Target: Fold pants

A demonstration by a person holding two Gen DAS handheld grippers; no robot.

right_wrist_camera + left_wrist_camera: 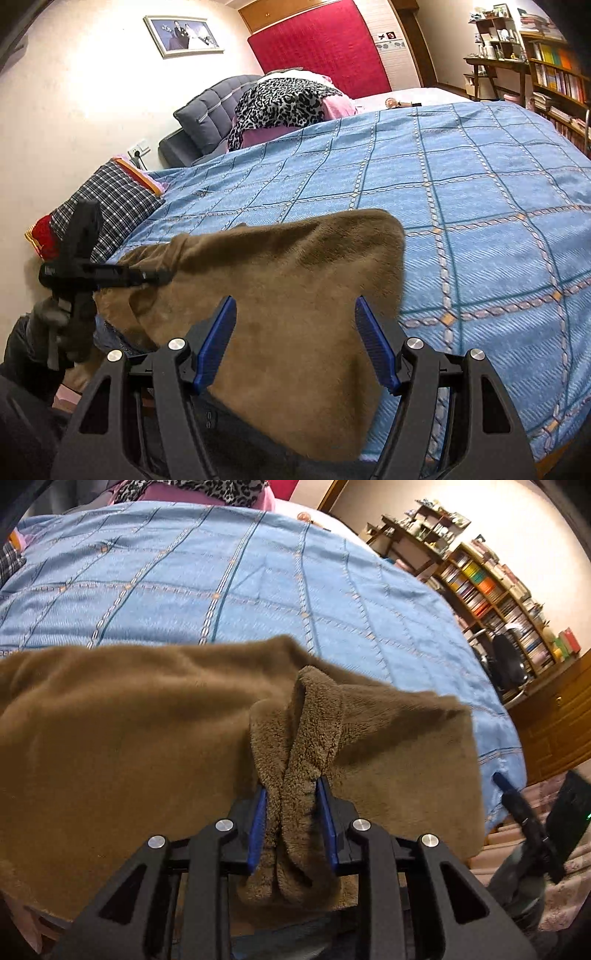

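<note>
The brown fleece pants [129, 738] lie at the near edge of the bed on the blue checked bedspread [184, 583]. My left gripper [291, 794] is shut on a bunched fold of the pants' edge, its blue pads pressing the fleece from both sides. In the right wrist view the pants [295, 295] hang over the bed edge, and my right gripper [295, 317] is open with the cloth lying between its blue pads, not clamped. The left gripper [155, 275] shows there at the left, holding the pants' far corner.
A plaid pillow [107, 206] lies at the bed's left. Leopard-print and pink bedding [284, 99] is piled at the head by a grey headboard [207, 110]. Bookshelves [498, 602] and a desk chair [506, 664] stand at the right.
</note>
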